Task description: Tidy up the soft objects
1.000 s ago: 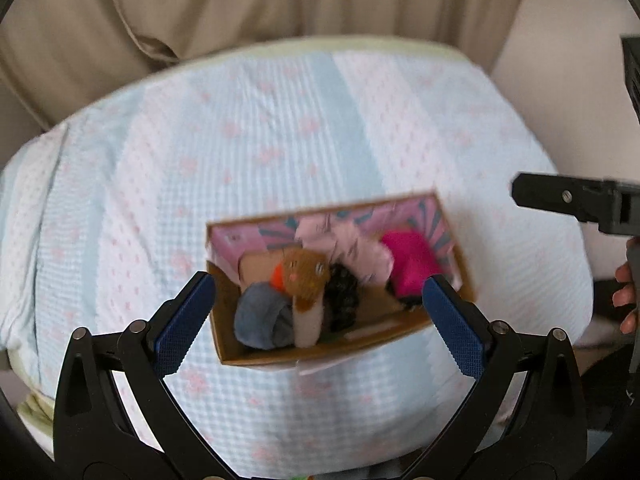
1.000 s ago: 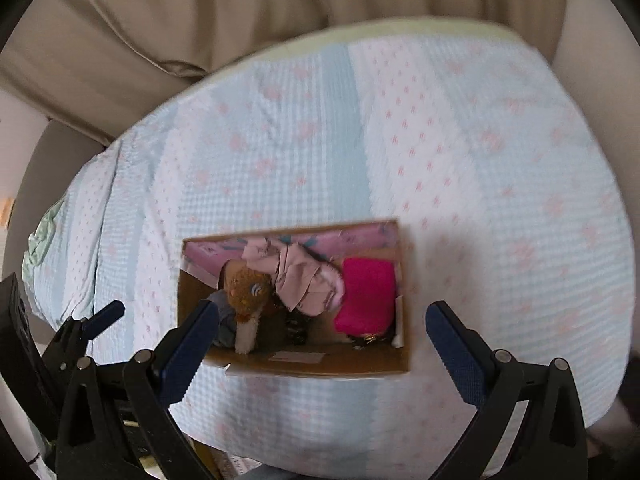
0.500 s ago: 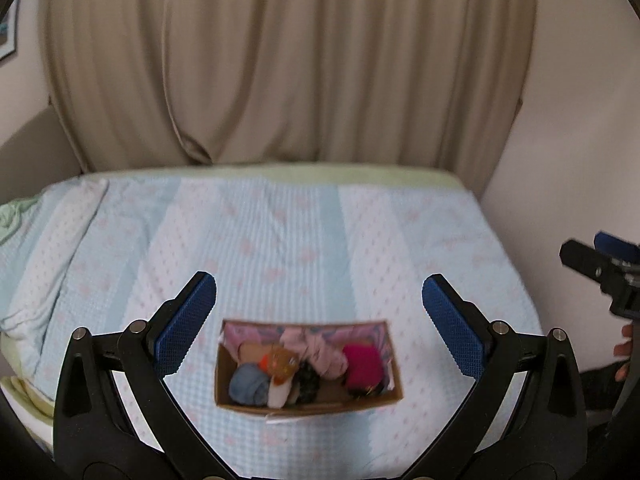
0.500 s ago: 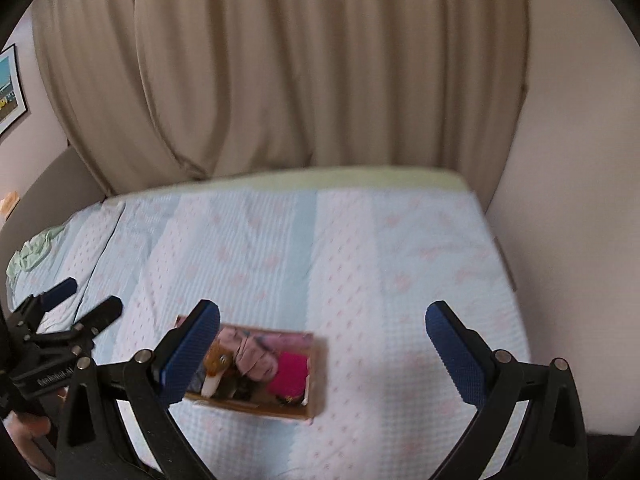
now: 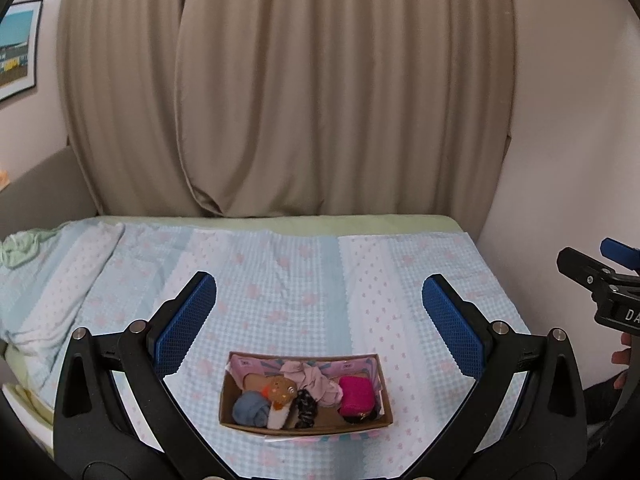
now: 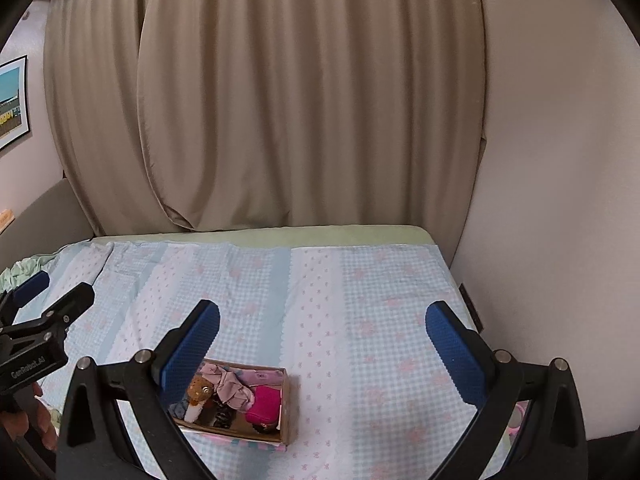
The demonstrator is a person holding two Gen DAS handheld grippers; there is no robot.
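A cardboard box (image 5: 384, 400) with a pink patterned lining sits near the front edge of the bed; it also shows in the right wrist view (image 6: 289, 404). Inside lie a grey-blue sock ball (image 5: 250, 409), a brown plush toy (image 5: 281, 390), a black scrunchie (image 5: 306, 404), a pale pink cloth (image 5: 314, 380) and a magenta pouch (image 5: 357, 395). My left gripper (image 5: 320, 322) is open and empty, held well above and behind the box. My right gripper (image 6: 323, 342) is open and empty, up and to the right of the box.
The bed (image 5: 304, 272) has a light blue and pink checked cover. Beige curtains (image 5: 320, 100) hang behind it. A wall (image 6: 560, 200) closes the right side. A green cloth (image 5: 20, 246) lies at the far left. A picture (image 5: 16, 48) hangs on the left wall.
Both grippers have pulled up and back from the box and tilted level, so the box looks smaller and lower in view and the curtains now show. Both stay open and empty.
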